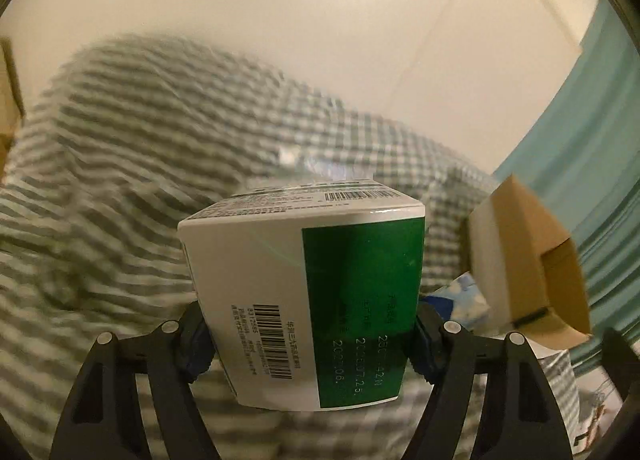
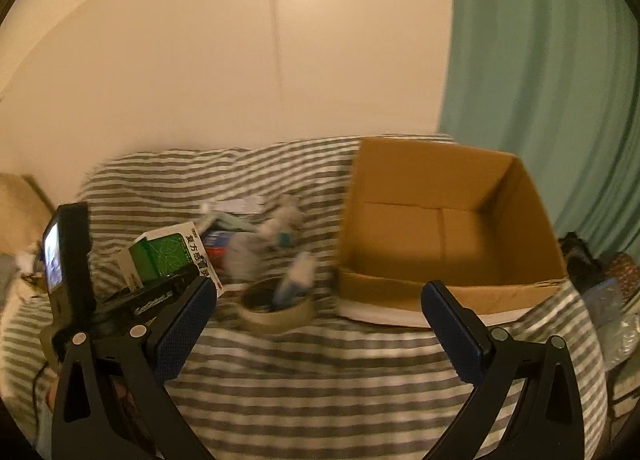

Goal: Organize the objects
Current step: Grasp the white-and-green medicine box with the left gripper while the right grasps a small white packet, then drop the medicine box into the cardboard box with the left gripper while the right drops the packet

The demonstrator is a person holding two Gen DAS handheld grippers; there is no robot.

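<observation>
- Left gripper point(image 1: 310, 334): clamped on a green-and-white medicine carton point(image 1: 304, 296), one blue pad against each long side. The pads bite near the carton's closer end, so most of its length juts forward past the fingertips, lifted above the bedding. This looks like a carrying grip, judged as transit toward the box.
- Green-and-white medicine carton, as seen from the right wrist point(image 2: 172, 256): left of and beyond the right gripper's left finger, tilted, held in the left tool's black frame.
- Right gripper point(image 2: 318, 330): fingers spread wide with nothing between them, hovering over the striped duvet point(image 2: 320, 372). It appears to wait in readiness for the next item.
- Open cardboard box point(image 2: 444, 227): ahead and to the right of the right gripper, just past its right finger, standing on the duvet with flaps open and interior bare. It is the probable collection point. In the left wrist view the same box point(image 1: 528, 260) sits ahead-right of the held carton, well apart from it.
- Roll of brown tape point(image 2: 276, 310): straight ahead of the right gripper, lying flat, with a blurred blue-and-white tube-like item point(image 2: 296, 280) standing in its core.
- Loose clutter point(image 2: 244, 223): beyond the tape roll, a blurred pile of small packages, too indistinct to name singly.
- Green curtain point(image 2: 540, 99): far right, behind the box.
</observation>
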